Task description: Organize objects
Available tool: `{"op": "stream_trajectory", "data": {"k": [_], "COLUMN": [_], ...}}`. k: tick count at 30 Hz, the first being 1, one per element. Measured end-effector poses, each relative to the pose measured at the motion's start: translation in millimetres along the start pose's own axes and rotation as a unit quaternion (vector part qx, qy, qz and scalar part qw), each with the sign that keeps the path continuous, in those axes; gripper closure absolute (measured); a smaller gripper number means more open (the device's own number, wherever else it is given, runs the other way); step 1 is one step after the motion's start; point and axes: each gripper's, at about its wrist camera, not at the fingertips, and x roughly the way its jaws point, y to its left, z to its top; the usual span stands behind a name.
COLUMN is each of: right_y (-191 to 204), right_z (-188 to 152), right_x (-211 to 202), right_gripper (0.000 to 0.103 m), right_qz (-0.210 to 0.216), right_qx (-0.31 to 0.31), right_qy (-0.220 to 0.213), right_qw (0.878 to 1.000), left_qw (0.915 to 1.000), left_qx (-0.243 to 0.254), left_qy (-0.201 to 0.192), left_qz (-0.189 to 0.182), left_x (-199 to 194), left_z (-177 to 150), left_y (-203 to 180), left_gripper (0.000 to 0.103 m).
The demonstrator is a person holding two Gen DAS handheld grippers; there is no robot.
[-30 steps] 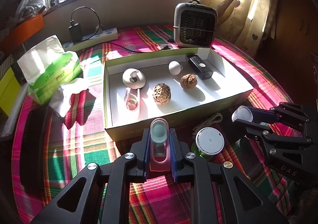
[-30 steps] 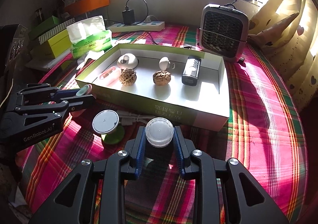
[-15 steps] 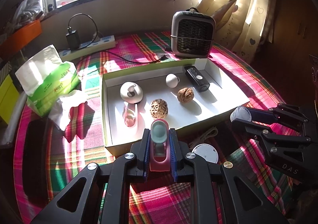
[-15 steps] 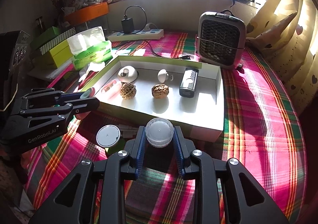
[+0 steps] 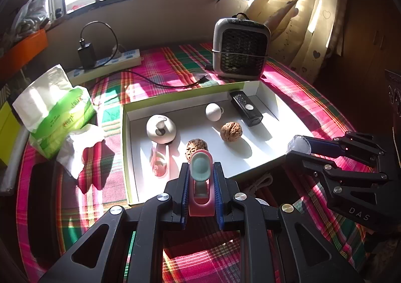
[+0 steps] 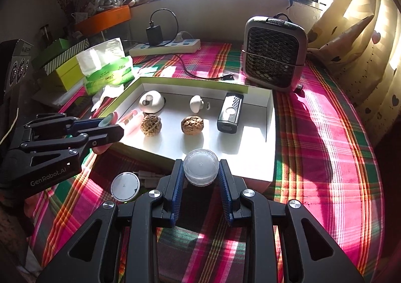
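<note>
My left gripper (image 5: 200,177) is shut on a pink holder with a pale green top (image 5: 200,168), held over the near edge of the white tray (image 5: 265,157). My right gripper (image 6: 200,170) is shut on a small clear round jar (image 6: 200,167), just before the tray's near rim (image 6: 150,151). The tray holds two walnuts (image 5: 231,131) (image 5: 196,145), a white dome (image 5: 161,129), a white egg-shaped piece (image 5: 213,112), a black remote-like device (image 5: 246,108) and a pink item (image 5: 159,163). In the left wrist view the right gripper (image 5: 299,146) is at the right; in the right wrist view the left gripper (image 6: 107,122) is at the left.
A white round disc on a green base (image 6: 124,186) and a white cord lie on the plaid cloth (image 6: 325,132) near the tray. A small heater (image 5: 240,48) stands behind the tray. A tissue pack (image 5: 54,112), crumpled tissue and a power strip (image 5: 105,63) are at the left.
Both grippers have lifted and come forward a little toward the tray, so the box sits lower and nearer in both views. The grips are unchanged.
</note>
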Motion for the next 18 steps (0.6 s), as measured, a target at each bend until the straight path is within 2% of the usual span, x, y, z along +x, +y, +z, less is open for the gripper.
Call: {"op": "stream_trajectory", "data": {"k": [18], "right_y": [-5], "right_z": [12], "right_x": [12], "right_gripper": [0.075], "right_qz": [-0.005], "right_qx": [0.000], "right_qy": [0.005], "right_qw": [1.000], "left_qw": [1.0000], "left_qx": [-0.001], "left_qy": [-0.001], "left_qz": [-0.001], "left_x": [9], "left_z": [11], "left_y": [3], "left_gripper": [0.088]}}
